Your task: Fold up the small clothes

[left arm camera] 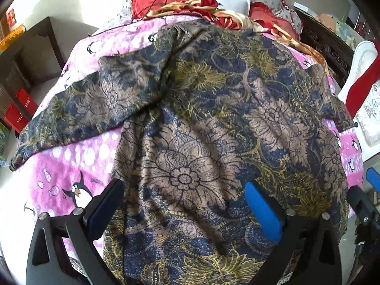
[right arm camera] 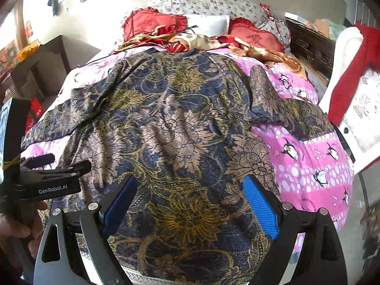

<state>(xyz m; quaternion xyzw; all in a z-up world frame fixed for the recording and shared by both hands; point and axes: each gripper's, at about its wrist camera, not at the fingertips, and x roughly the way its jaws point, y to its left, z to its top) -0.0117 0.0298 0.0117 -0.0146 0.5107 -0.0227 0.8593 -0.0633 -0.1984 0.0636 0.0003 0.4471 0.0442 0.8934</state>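
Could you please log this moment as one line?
shirt: flat on blanket, unfolded | left gripper: open | right gripper: open

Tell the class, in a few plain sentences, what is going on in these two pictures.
A person holds a gripper in each hand over a bed. A patterned shirt lies spread flat on a pink penguin blanket, its sleeves out to both sides. The left gripper and the right gripper both hover above the shirt's lower part, jaws wide open, holding nothing. No fold has been made yet. Red cushions sit at the head of the bed.
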